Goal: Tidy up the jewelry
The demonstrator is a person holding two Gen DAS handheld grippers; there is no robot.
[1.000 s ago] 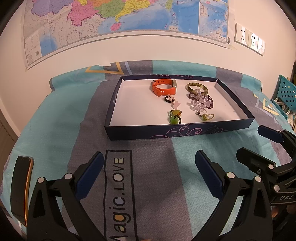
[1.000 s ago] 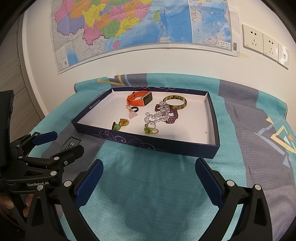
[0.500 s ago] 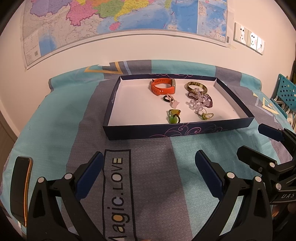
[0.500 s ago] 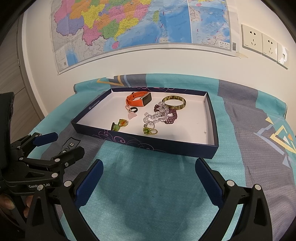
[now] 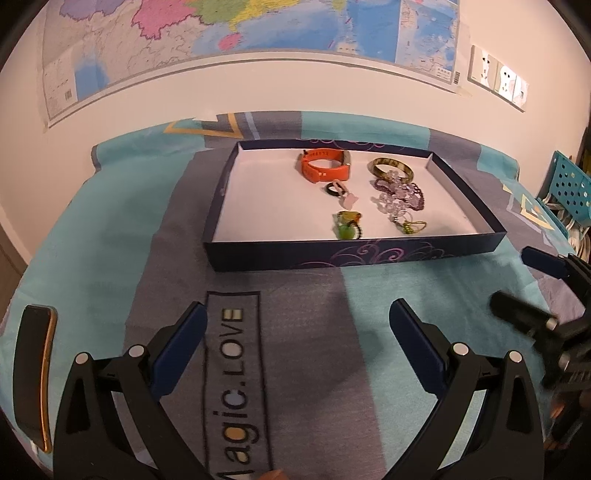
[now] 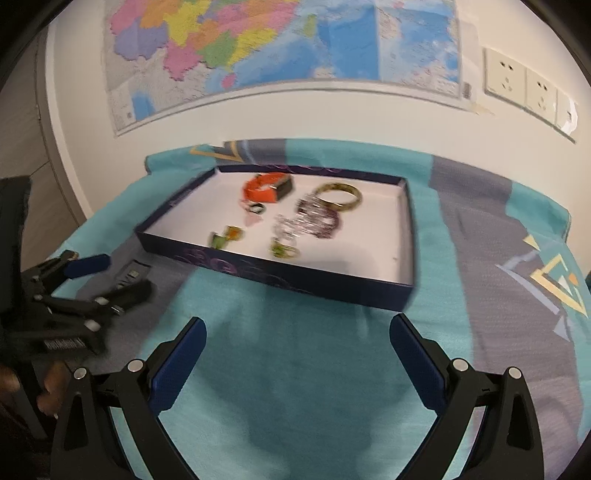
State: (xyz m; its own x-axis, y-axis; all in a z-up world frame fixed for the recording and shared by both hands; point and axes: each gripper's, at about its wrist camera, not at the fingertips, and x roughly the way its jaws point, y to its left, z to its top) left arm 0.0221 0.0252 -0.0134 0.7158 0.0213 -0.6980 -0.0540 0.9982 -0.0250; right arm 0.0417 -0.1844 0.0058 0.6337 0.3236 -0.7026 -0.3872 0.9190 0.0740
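A dark blue tray with a white floor lies on the cloth ahead of both grippers. Inside it sit an orange watch band, a green-gold bangle, a purple and clear bead bracelet, a black ring with a pink charm, a green pendant and a small green ring. My left gripper is open and empty, short of the tray. My right gripper is open and empty too.
A teal and grey cloth with a "Magic.LOVE" label covers the table. A dark phone lies at the left edge. The wall carries a map and sockets. A blue perforated basket stands far right.
The right gripper has swung forward and to the right; its view is blurred and the tray sits further left in it. The left gripper has barely moved. The jewellery stays put.
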